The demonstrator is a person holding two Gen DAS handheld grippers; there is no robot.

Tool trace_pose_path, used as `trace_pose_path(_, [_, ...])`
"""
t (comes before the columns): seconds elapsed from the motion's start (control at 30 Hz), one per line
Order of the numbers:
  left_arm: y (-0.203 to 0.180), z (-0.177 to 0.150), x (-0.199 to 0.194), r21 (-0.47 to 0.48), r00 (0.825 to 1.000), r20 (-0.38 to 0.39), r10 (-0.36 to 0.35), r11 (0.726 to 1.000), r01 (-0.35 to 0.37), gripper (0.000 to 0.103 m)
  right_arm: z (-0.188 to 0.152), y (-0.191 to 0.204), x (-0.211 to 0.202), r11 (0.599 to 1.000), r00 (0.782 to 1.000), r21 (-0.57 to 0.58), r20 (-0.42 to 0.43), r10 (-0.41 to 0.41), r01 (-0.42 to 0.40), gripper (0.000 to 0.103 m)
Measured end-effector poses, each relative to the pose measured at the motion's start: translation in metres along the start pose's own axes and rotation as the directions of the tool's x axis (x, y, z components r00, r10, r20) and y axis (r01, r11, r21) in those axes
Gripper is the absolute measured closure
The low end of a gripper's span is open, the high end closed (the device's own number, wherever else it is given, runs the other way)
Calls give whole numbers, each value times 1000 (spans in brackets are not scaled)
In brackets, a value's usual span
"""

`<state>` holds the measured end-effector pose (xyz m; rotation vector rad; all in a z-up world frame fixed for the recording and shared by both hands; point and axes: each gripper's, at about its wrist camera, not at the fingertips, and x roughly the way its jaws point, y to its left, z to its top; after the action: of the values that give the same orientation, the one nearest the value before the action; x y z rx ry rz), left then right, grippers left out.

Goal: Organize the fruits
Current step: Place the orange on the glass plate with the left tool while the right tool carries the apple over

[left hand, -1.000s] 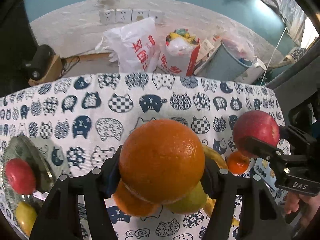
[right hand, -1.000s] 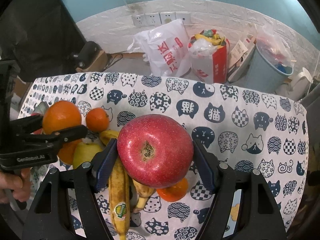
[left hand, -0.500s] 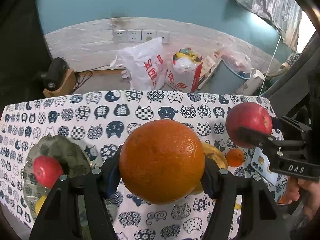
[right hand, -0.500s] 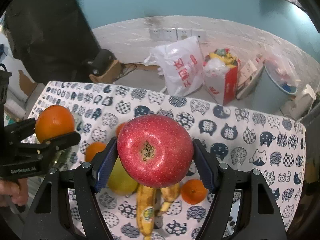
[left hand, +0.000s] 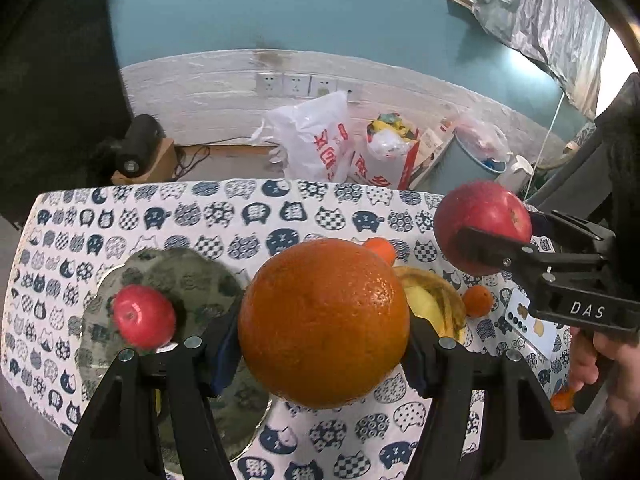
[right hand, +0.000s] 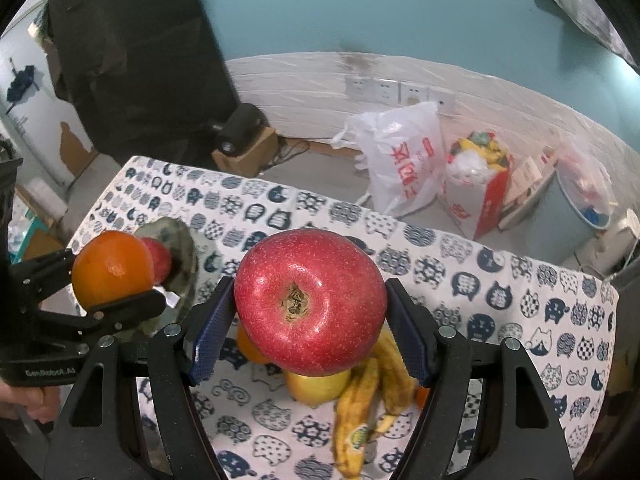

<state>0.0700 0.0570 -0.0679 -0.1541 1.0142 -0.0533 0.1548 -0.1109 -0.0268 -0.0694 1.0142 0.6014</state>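
Orange fruit (left hand: 323,322) clamped in left gripper (left hand: 323,344) | red apple (right hand: 310,300) clamped in right gripper (right hand: 310,330) | glass plate (left hand: 188,276) near tablecloth's (left hand: 240,212) left edge

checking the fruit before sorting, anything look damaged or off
The bananas on the cloth look overripe, with brown blotches over the yellow peel. The apple and orange held in the tools look sound.
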Motion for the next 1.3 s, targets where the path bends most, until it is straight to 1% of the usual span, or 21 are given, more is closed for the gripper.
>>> trace_pose_path(0.23, [30, -11, -13, -45, 1000, 10, 22, 999, -22, 35, 10, 32, 7, 999, 999, -42, -7, 34, -34, 29])
trace_pose_path(0.63, [85, -32, -19, -140, 998, -8, 63, 988, -63, 35, 22, 83, 30, 991, 995, -97, -38, 92, -96, 29])
trace_pose_path(0.73, [94, -40, -14, -149, 997, -28, 75, 986, -79, 35, 25, 95, 38, 988, 993, -109, -51, 108, -113, 29])
trace_pose_path(1.1, [119, -67, 3, -188, 991, -109, 78, 977, -98, 35, 25, 136, 69, 973, 982, -156, -115, 152, -169, 29])
trace_pose_path(1.3, [126, -80, 14, -214, 986, -158, 54, 973, -88, 35, 18, 153, 89, 965, 972, -176, -166, 166, -195, 29])
